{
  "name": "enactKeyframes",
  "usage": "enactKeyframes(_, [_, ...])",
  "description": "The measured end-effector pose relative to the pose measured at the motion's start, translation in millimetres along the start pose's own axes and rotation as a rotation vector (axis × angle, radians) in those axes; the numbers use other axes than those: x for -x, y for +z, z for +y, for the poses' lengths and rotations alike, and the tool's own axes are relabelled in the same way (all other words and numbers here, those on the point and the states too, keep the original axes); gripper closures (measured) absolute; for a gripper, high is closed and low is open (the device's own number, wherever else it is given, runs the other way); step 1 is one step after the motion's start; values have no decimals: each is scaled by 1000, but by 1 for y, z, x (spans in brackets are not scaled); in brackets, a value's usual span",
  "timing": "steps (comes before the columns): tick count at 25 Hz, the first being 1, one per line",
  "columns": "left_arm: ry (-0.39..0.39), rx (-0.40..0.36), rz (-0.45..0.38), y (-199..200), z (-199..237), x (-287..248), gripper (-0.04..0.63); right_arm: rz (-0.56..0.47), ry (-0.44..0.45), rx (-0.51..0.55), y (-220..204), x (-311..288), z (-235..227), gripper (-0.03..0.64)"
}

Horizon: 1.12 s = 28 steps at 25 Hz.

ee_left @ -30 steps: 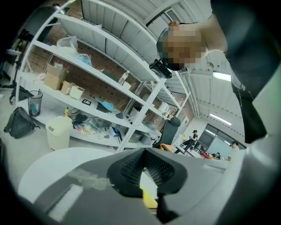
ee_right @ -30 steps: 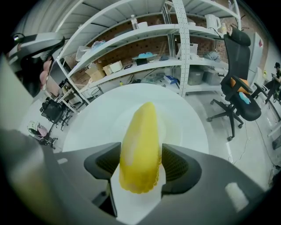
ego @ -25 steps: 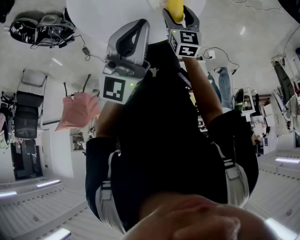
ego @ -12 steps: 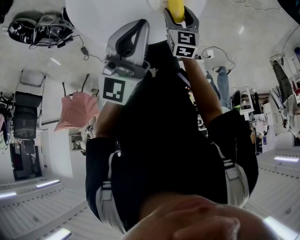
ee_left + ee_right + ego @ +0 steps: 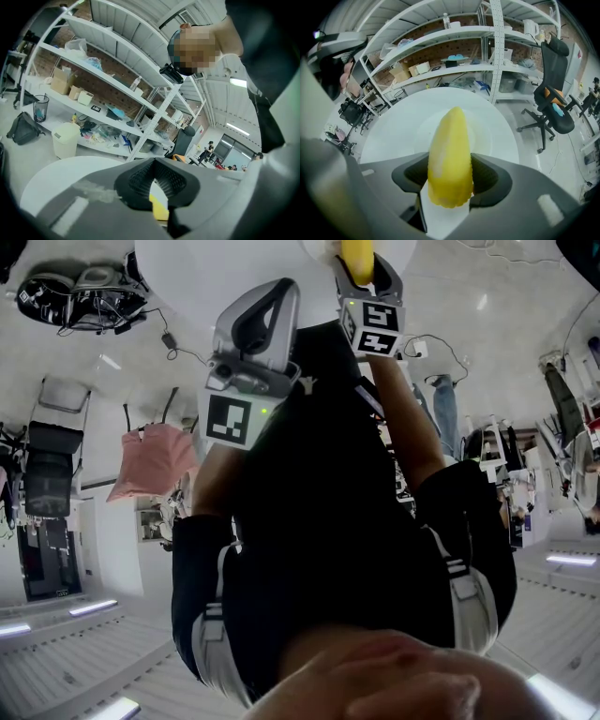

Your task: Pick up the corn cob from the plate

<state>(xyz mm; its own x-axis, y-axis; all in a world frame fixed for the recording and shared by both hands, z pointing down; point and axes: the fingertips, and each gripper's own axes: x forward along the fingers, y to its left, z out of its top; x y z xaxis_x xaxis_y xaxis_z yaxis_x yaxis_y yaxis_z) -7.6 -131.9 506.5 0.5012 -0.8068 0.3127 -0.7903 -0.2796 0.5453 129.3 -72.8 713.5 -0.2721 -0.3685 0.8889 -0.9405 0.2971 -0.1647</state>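
Note:
A yellow corn cob stands upright between the pads of my right gripper, which is shut on its lower part. Below it lies a white plate on a round white table. In the head view the right gripper holds the corn cob at the top edge, over the table. My left gripper hangs to the left of it. In the left gripper view its tips meet with nothing held, and a bit of yellow shows through the gap behind them.
White metal shelves with boxes and clutter stand behind the table. A black office chair is at the right. A pale bin and a dark bag sit on the floor by the shelves. A person's dark torso fills the head view.

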Motion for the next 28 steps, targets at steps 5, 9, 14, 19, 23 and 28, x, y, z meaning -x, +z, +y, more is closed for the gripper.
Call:
enactKeyframes(5, [3,1,-7,1,1,4,591,-5,4,-35,0,2,-1,353])
enactKeyframes(9, [5,3,-13,1,6,7,591,-8,4,-41,0,0,2,353])
enactKeyframes(14, [3,2,-13,1,6,10,591,-11,5,-43,0,2,3,354])
enactKeyframes(19, [-3,2,-16,2,4,12,591,-14,6,-51,1,5,4,354])
enactKeyframes(23, [-4,-1,-24,4,2,15,591,-24,6,-53,1,9,5,354])
enactKeyframes(28, [-7,-5,-27,3,-1,20,591,-38,7,-57,2,11,6,354])
